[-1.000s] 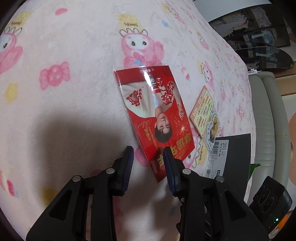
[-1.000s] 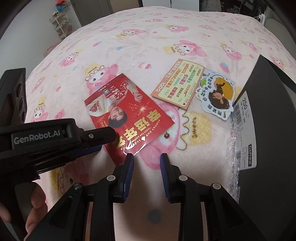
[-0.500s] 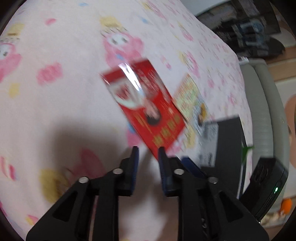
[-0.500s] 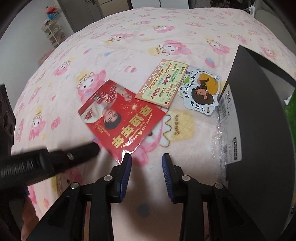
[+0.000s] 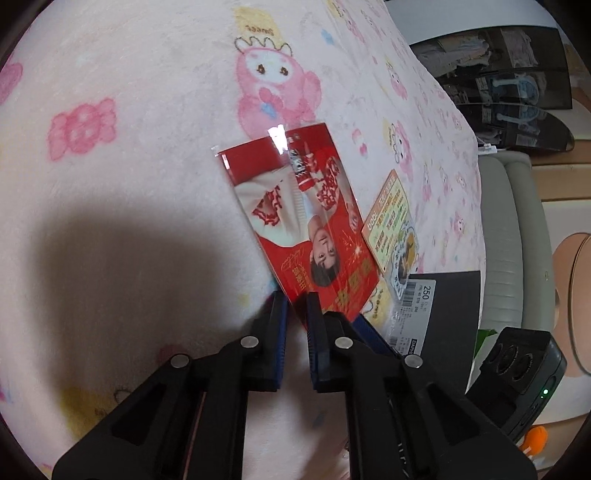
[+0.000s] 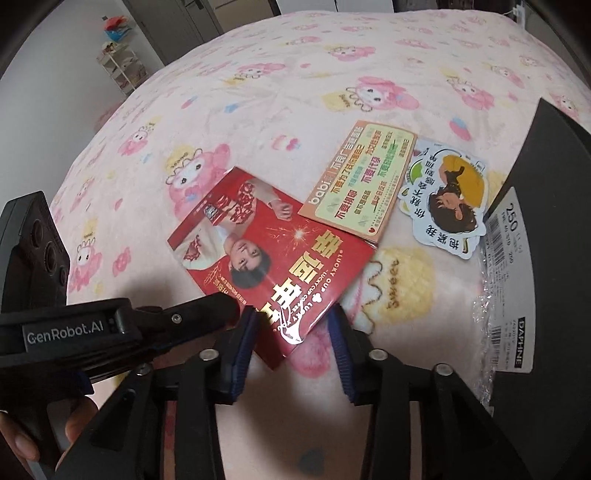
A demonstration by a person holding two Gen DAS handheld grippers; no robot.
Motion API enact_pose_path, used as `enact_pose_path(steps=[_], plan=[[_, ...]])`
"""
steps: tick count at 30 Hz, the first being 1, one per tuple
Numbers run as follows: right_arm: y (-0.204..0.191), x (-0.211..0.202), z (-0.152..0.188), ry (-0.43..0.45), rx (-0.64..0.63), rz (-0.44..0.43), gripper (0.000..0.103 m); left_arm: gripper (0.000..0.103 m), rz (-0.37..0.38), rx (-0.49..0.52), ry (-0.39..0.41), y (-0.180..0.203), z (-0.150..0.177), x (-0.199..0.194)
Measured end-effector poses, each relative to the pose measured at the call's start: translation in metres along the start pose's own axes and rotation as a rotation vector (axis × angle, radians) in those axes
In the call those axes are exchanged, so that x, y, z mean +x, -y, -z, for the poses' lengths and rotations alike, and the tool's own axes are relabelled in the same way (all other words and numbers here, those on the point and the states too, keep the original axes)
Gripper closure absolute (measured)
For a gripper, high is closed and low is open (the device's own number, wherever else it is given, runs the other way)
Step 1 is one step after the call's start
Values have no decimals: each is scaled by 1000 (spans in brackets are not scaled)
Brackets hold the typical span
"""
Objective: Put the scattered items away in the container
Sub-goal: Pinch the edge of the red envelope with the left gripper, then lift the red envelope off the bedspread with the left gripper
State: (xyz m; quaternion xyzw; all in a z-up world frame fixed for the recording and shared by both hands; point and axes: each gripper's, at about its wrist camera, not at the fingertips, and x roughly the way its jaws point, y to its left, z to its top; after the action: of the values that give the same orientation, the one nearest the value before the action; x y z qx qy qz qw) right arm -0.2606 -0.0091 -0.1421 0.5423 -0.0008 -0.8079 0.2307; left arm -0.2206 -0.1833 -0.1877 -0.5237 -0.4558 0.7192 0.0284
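Black box (image 6: pixel 554 221) cut off at frame edge; red card's (image 5: pixel 314 229) near corner behind left hand-held gripper (image 5: pixel 295 306).

Setting: a home, most likely a bedroom. Evidence: a bed covered by a pink fleece blanket (image 6: pixel 295 92) printed with cartoon rabbits and candies fills both views. Left wrist view, 2 o'clock: dark shelves (image 5: pixel 509 85) holding folded clothes; 3 o'clock: a pale padded bed edge (image 5: pixel 506 240). Right wrist view, 11 o'clock: a small white rack (image 6: pixel 122 66) with toys against a plain wall, grey cabinet doors (image 6: pixel 192 26) beside it.
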Motion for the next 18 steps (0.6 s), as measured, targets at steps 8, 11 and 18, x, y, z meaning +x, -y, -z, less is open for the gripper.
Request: enact_pose_path(steps=[8, 11, 18], plan=[[8, -17, 18, -4, 10, 14, 78, 94, -54, 43, -121, 6, 21, 0], [10, -26, 35, -13, 15, -9, 78, 94, -55, 43, -163, 1, 36, -8], [9, -28, 42, -32, 7, -7, 78, 65, -257, 182, 57, 19, 31, -55]])
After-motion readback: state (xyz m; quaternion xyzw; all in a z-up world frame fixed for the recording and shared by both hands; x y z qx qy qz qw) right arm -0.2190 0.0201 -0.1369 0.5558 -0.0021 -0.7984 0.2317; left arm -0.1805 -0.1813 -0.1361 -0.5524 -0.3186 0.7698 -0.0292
